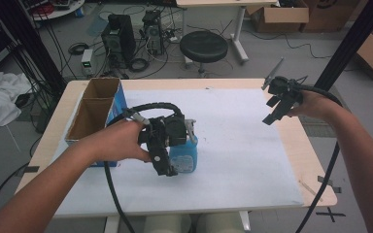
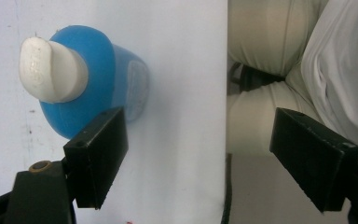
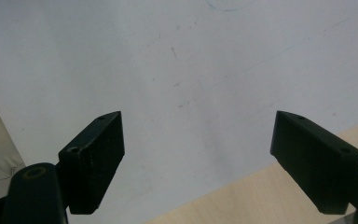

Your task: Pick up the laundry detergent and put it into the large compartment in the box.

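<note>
A: Left gripper (image 1: 167,145) status?
B: Jaws spread wide, empty, just beside the blue bottle (image 1: 184,153) standing on the white sheet (image 1: 243,155).
A: Right gripper (image 1: 278,108)?
B: Jaws apart, empty, above the sheet's far right.

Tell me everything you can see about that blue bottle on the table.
The blue bottle looks like plastic, with a white cap and a pale label on its side. It stands upright on the white sheet near the table's middle, right of the cardboard box. The left gripper hangs over it with jaws wide apart; one jaw lies beside the bottle, contact unclear.
</note>
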Demonstrator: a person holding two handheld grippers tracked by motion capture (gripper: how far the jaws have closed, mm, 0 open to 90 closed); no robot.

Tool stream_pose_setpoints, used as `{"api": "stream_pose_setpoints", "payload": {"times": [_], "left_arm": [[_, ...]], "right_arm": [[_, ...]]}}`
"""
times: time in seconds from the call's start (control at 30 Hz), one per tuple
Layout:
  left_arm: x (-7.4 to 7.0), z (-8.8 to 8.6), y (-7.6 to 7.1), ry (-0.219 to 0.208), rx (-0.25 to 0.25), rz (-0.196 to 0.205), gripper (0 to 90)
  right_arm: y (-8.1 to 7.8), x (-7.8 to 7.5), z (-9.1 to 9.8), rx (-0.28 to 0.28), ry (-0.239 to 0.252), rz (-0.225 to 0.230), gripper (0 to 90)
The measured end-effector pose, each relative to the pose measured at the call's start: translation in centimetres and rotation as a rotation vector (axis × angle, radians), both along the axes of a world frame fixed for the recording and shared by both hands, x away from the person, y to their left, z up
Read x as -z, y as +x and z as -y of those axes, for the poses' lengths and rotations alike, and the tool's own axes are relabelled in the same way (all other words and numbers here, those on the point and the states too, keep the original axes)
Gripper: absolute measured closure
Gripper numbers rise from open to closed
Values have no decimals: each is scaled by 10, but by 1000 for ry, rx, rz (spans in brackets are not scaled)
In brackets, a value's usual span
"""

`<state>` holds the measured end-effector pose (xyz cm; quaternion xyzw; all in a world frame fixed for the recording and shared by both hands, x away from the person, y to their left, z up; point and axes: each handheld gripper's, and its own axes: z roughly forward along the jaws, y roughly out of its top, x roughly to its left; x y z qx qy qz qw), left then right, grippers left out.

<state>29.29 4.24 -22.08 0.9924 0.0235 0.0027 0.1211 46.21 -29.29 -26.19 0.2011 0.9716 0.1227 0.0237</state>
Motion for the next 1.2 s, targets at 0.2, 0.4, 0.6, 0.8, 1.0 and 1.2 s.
{"api": "stream_pose_setpoints", "payload": {"times": [0.2,0.4,0.6,0.8,1.0,1.2], "left_arm": [[-1,0,-2,-6,10,-8,199],[-10,-1,-2,-19,14,10,199],[-24,-2,1,-54,11,35,196],[-34,3,10,-74,28,45,194],[-37,9,23,-61,47,43,195],[-31,13,40,-45,45,17,195]], "right_arm": [[-1,-1,0,-4,3,7,172],[-2,0,0,-3,1,8,172],[-4,-2,-2,-6,-1,7,172],[-2,-3,-4,-10,1,9,174],[-2,-4,-7,-17,1,4,174],[-1,-8,-7,-17,7,9,176]]}}
